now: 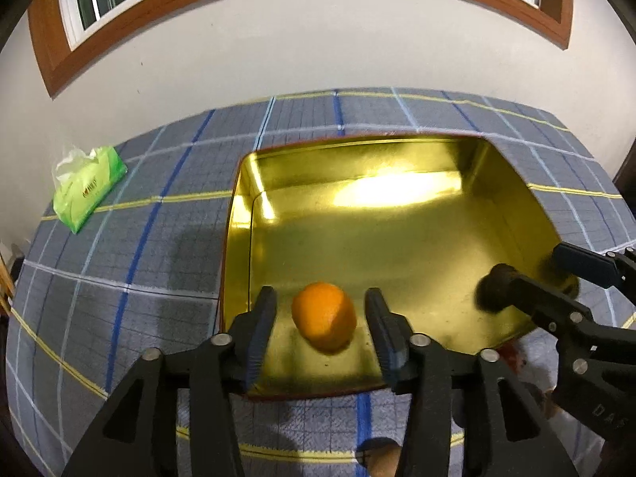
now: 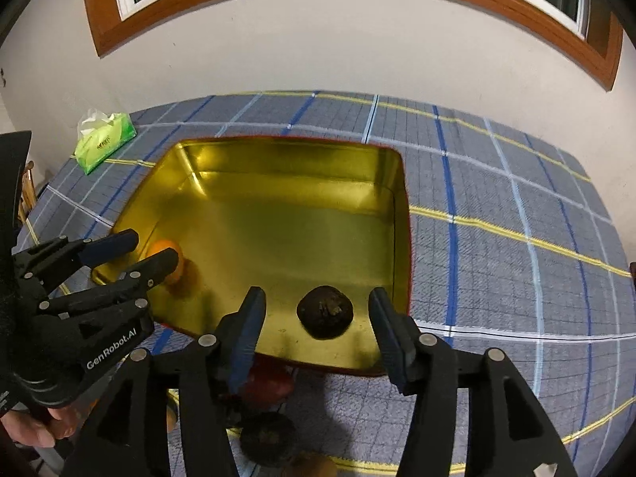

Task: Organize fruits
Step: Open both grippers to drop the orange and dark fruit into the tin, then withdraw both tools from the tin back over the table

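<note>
An orange (image 1: 324, 316) lies on the floor of the gold metal tray (image 1: 357, 159), near its front left corner. My left gripper (image 1: 321, 298) straddles it with open jaws, a gap on each side. A dark round fruit (image 2: 325, 312) rests near the tray's (image 2: 278, 159) front right corner. My right gripper (image 2: 318, 296) stands open around it, neither pad touching. The right wrist view shows the left gripper (image 2: 153, 248) and part of the orange (image 2: 179, 272) behind its finger. In the left wrist view the right gripper (image 1: 530, 266) reaches in over the tray's right wall.
A green tissue pack (image 1: 89, 190) lies at the far left of the checked tablecloth (image 2: 497, 238). On the cloth in front of the tray sit a red fruit (image 2: 270, 385) and a dark fruit (image 2: 268, 439). A hand (image 2: 35, 433) holds the left gripper.
</note>
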Available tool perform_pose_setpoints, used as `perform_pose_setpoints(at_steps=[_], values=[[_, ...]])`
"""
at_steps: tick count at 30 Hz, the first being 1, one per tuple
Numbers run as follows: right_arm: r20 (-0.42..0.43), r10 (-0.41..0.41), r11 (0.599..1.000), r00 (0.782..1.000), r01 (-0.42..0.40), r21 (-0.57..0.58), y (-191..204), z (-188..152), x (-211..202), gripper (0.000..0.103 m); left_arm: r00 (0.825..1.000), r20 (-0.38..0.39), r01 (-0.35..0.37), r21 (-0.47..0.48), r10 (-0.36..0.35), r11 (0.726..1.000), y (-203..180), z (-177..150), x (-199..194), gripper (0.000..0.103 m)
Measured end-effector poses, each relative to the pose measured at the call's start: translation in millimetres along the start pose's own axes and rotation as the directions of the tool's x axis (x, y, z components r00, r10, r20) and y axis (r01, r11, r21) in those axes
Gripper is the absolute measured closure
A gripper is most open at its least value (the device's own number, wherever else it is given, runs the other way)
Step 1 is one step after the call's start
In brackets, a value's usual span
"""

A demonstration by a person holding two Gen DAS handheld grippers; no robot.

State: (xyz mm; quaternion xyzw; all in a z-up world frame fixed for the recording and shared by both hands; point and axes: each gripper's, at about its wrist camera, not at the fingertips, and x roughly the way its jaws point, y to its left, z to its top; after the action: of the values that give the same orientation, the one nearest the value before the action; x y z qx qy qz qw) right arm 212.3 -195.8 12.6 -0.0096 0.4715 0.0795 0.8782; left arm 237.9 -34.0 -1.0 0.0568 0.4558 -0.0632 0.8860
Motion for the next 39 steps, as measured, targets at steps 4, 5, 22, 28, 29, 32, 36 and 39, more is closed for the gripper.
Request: perform_pose_setpoints(at_steps=[4, 5, 22, 28, 29, 32, 36, 39], values=[[0.02, 0.003, 1.0, 1.0, -0.004, 0.003, 2, -3, -17, 0.051, 1.0, 0.02, 0.001, -0.001, -0.001, 1.0, 0, -4, -18, 0.05], [0.024, 0.004, 1.0, 1.0, -0.004, 0.003, 2, -6, -21, 0.051, 1.0, 0.023, 0.001, -0.001, -0.001, 1.0, -1, -6, -23, 0.05], [0.027, 0.005, 0.999, 1.0, -0.006, 0.038, 1, -109, -98, 0.051, 0.998, 0.024, -0.05, -0.039, 0.051, 0.998, 11, -126, -100, 0.05], [-0.025, 0.019, 0.999, 1.0, -0.017, 0.048, 6, -163, -108, 0.051, 0.999, -0.013, -0.048, -0.061, 0.047, 0.997, 12, -171, -109, 0.05], [-0.034, 0.017, 0.999, 0.999, -0.016, 0.045, 6, -170, -108, 0.051, 0.999, -0.016, -0.046, -0.062, 0.045, 0.997, 11, -175, -110, 0.05], [-0.059, 0.016, 0.999, 0.998, -0.014, 0.039, 10, -188, -107, 0.051, 0.999, -0.023, -0.04, -0.071, 0.038, 0.997, 9, -187, -113, 0.05], [-0.072, 0.017, 0.999, 0.997, -0.014, 0.042, 11, -199, -104, 0.051, 0.999, -0.027, -0.037, -0.08, 0.035, 0.996, 8, -195, -116, 0.05], [-0.067, 0.023, 0.999, 0.997, -0.02, 0.048, 12, -200, -102, 0.051, 0.999, -0.025, -0.043, -0.089, 0.041, 0.995, 10, -196, -117, 0.05]])
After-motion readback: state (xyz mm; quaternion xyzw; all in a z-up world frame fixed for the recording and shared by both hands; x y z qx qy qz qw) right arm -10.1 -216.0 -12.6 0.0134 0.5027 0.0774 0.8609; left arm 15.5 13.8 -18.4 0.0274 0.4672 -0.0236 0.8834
